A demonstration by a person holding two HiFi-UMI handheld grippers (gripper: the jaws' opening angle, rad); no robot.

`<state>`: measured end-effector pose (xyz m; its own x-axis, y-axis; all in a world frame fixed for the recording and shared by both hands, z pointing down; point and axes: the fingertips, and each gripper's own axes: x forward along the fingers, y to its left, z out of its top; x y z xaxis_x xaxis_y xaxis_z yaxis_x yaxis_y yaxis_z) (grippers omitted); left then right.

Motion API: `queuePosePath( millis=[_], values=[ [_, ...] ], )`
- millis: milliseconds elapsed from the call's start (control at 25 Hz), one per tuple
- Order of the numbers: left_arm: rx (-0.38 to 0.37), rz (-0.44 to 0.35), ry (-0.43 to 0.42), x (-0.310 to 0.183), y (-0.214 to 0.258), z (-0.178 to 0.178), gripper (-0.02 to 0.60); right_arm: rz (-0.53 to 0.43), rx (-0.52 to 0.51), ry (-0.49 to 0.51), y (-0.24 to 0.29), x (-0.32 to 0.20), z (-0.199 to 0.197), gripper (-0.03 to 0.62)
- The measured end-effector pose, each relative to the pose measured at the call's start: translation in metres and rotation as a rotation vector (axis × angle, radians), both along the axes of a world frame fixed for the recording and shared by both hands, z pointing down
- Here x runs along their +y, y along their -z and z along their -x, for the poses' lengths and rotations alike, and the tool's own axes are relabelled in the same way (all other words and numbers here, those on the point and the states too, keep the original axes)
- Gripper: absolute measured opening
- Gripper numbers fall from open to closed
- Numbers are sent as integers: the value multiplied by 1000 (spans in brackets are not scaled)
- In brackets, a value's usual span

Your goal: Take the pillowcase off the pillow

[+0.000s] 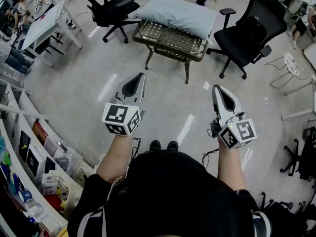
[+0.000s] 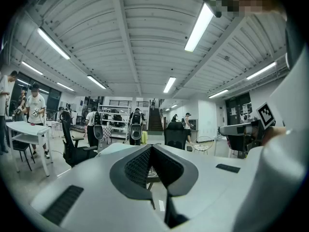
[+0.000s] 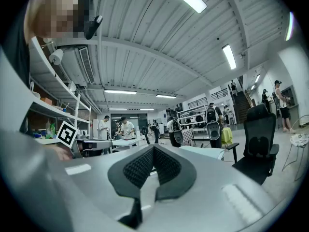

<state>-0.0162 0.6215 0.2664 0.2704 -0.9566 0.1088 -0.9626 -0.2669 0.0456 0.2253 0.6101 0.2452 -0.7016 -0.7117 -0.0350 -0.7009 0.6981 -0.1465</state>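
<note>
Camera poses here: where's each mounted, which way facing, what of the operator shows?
Head view: on the head, steeply down; shows forearms, left gripper, right gripper, shoes; pillow ahead.
Left gripper view: on left gripper, level along shut jaws; right gripper's marker cube at right.
Right gripper view: on right gripper, level along shut jaws; left gripper's marker cube at left.
Shared: each gripper view catches the other gripper.

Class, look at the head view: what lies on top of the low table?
A pale pillow lies across the far side of the table; the near woven top is bare. Anything beneath the pillow is covered.
</note>
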Motion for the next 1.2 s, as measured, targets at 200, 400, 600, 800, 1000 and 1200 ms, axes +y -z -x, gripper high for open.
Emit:
queuePosePath(
  millis=[200,400,600,800,1000,1200],
  values=[
    [15,18,-8,2,-12,-19,3,23,-8,4,-11,-1,-15,6],
    [25,75,-26,4,-35,-39,3,89,-109,16,-22,-1,-27,6],
    [29,103,-38,-2,-51,-52,3,145,-142,64,-37,-6,-28,8],
    [53,118,-46,-31,-60,-45,3,198,-134,55,-55,-32,-26,9],
    [102,135,-61,-87,-80,-28,3,219,-96,61,-68,-85,-5,9],
    [133,124,-81,-167,-90,2,3,251,-20,29,-83,-161,28,9]
  ],
)
